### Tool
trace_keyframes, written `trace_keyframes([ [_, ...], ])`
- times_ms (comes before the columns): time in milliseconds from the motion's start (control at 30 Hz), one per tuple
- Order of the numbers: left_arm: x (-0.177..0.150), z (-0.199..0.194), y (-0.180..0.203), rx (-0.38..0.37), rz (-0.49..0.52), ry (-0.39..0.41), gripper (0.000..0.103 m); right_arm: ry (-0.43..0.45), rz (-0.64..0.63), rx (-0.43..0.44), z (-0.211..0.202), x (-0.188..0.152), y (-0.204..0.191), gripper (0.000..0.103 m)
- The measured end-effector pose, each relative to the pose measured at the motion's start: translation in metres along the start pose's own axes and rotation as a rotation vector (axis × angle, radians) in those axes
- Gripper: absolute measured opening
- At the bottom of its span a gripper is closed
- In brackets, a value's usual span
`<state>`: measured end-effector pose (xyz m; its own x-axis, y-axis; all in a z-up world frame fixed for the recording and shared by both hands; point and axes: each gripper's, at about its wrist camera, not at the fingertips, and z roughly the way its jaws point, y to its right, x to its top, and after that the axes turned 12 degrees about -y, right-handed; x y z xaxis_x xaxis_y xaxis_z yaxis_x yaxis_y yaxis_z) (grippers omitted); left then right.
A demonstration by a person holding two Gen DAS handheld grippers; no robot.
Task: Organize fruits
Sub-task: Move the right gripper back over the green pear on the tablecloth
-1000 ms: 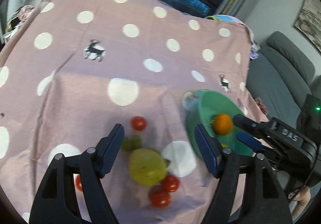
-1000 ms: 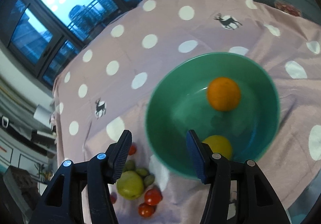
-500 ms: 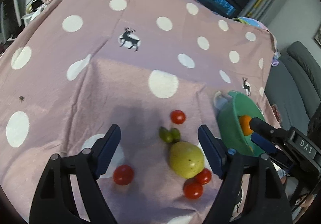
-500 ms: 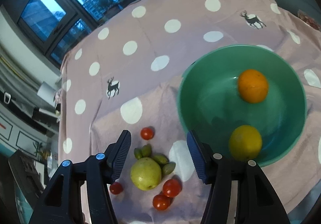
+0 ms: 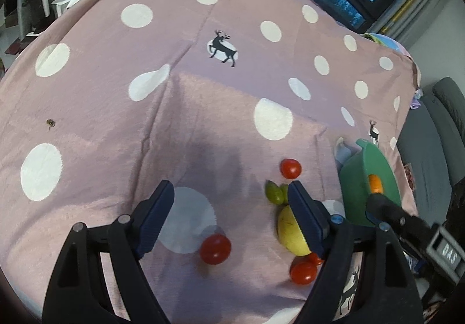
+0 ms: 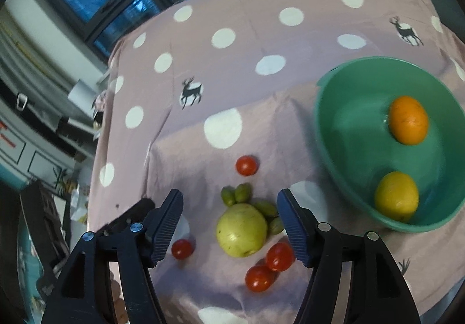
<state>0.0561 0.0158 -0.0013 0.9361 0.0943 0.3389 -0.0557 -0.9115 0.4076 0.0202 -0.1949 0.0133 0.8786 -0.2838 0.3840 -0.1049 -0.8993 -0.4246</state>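
Right gripper [image 6: 229, 225], jaws opening and empty, hovers above a green pear [image 6: 241, 229] at lower centre; left gripper [image 5: 229, 218] gapes empty; green bowl [image 6: 343, 147] right holds 2 fruits.

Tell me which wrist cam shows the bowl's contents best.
Right wrist: it looks into the green bowl, showing the orange and yellow fruit. Left wrist sees the bowl nearly edge-on, only a sliver of orange.
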Motion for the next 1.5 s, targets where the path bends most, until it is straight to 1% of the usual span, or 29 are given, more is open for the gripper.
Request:
trace_keyframes([
  [300, 0.002, 0.0, -0.013, 0.029, -0.042, -0.011, 0.08, -0.093, -0.037, -0.058, 0.028, -0.008, -0.006, 0.07],
  [400, 0.003, 0.001, -0.016, 0.032, -0.055, -0.019, 0.08, -0.127, -0.048, -0.099, 0.039, -0.01, -0.005, 0.07],
  [700, 0.003, 0.005, -0.011, 0.046, -0.044, -0.031, 0.08, -0.192, -0.06, -0.111, 0.063, -0.011, -0.008, 0.07],
  [800, 0.003, 0.006, -0.01, 0.05, -0.043, -0.034, 0.08, -0.201, -0.071, -0.136, 0.067, -0.011, -0.01, 0.07],
  [900, 0.003, 0.006, -0.009, 0.051, -0.042, -0.034, 0.08, -0.211, -0.073, -0.143, 0.072, -0.01, -0.009, 0.07],
  [1067, 0.003, 0.008, -0.007, 0.056, -0.039, -0.038, 0.08, -0.196, -0.081, -0.149, 0.073, -0.011, -0.01, 0.07],
  [1300, 0.003, 0.01, -0.004, 0.058, -0.031, -0.042, 0.08, -0.181, -0.103, -0.192, 0.075, -0.01, -0.018, 0.07],
  [1500, 0.003, 0.01, -0.004, 0.06, -0.03, -0.043, 0.08, -0.166, -0.106, -0.207, 0.077, -0.009, -0.021, 0.07],
])
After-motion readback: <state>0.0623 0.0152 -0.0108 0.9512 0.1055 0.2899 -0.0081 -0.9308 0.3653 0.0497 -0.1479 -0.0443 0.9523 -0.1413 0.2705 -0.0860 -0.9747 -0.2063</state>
